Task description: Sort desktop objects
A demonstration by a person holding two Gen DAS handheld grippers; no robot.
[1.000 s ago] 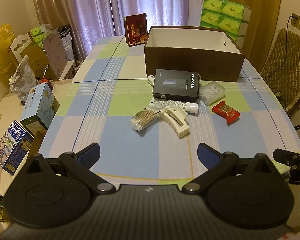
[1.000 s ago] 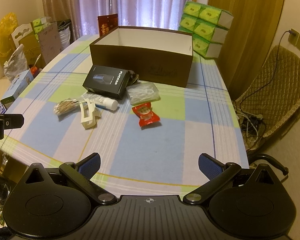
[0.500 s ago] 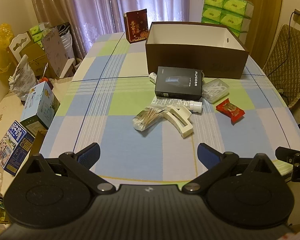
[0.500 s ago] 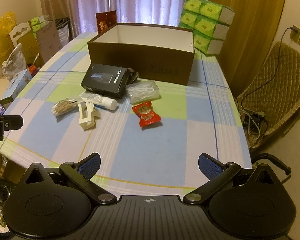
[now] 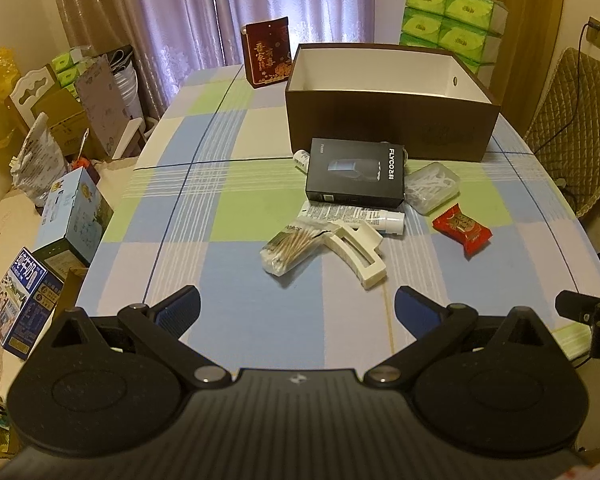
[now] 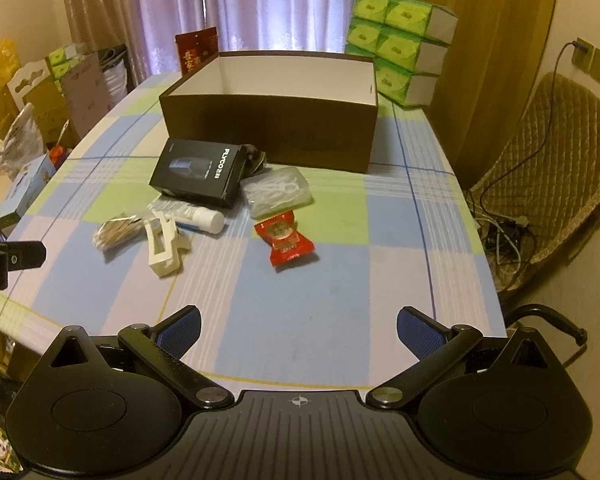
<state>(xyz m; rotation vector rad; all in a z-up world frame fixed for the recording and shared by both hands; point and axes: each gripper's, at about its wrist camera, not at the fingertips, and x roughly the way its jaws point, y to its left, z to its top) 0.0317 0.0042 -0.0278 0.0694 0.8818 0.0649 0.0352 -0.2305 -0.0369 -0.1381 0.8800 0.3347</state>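
A cluster of small items lies mid-table before an open brown box (image 5: 392,128) (image 6: 268,136): a black Flyco carton (image 5: 356,176) (image 6: 200,172), a white tube (image 5: 352,216) (image 6: 196,216), a cream hair claw (image 5: 358,252) (image 6: 162,240), a pack of cotton swabs (image 5: 290,250) (image 6: 114,232), a clear case of floss picks (image 5: 430,188) (image 6: 276,192) and a red candy wrapper (image 5: 462,232) (image 6: 284,240). My left gripper (image 5: 298,312) and right gripper (image 6: 298,326) both hover open and empty over the table's near edge, short of the cluster.
The checked tablecloth (image 5: 220,208) covers the table. A red gift bag (image 5: 266,52) stands behind the box, green tissue packs (image 6: 400,48) at the back right. Cartons and bags (image 5: 60,216) crowd the floor on the left; a padded chair (image 6: 548,168) stands right.
Both grippers have drifted slightly forward and tilted, so the items sit a little lower and nearer in each view. Their jaws have stayed open; nothing on the table has moved.
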